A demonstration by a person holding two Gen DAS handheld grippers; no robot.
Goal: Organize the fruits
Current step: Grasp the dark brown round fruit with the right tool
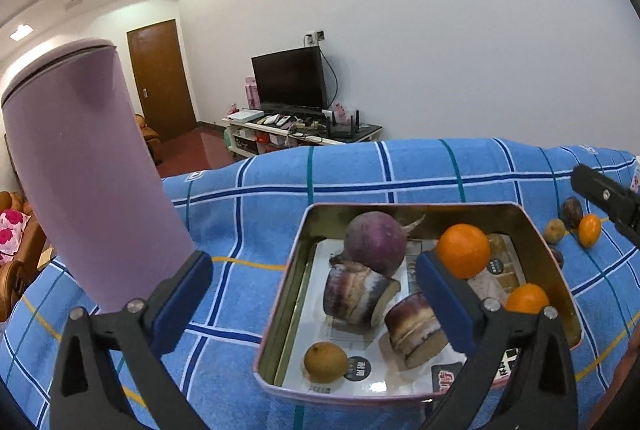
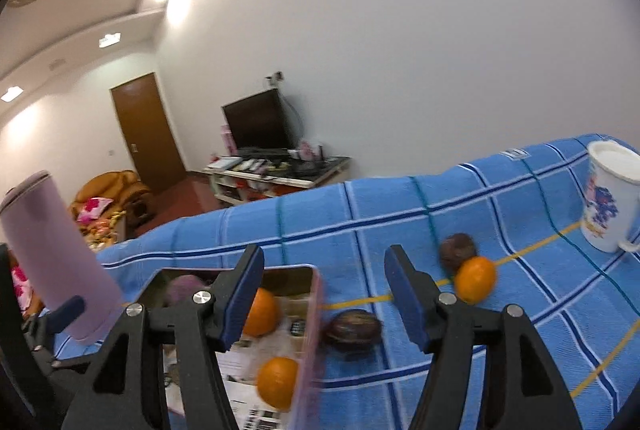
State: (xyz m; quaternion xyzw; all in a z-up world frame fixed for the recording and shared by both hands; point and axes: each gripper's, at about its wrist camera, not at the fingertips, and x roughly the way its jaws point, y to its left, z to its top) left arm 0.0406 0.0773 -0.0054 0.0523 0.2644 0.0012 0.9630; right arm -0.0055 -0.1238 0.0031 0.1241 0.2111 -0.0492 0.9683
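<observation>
Left gripper (image 1: 312, 280): jaws spread wide, nothing between the pads. It hovers at the near edge of the tin (image 1: 280, 294), pointing down into it. The wide spread suggests a release position, or room to straddle the next item.

Right gripper (image 2: 324, 294): jaws part open and empty, held over the tin's right wall with one finger above the tin and the other above the cloth (image 2: 520, 230). This posture fits a hand between a drop and the next pick; which of the two cannot be told.

Tin contents, near to far: a brown fruit (image 1: 325, 359), two cut purple-and-white chunks (image 1: 356, 296), an orange (image 1: 526, 298), a second orange (image 1: 464, 250), and a purple turnip (image 1: 376, 242) at the back. The tin serves as the collection point, so these count as sorted.

Outside the tin, on the cloth to its right: a dark fruit (image 2: 352, 328) just beside the wall, then a loose orange (image 2: 475, 279) touching another dark fruit (image 2: 458, 250). The left view shows a further brown fruit (image 1: 555, 230) there. These remain to be moved.

Farther off: a purple tumbler (image 1: 80, 170) stands left of the tin, a mug (image 2: 610, 198) at the far right.
</observation>
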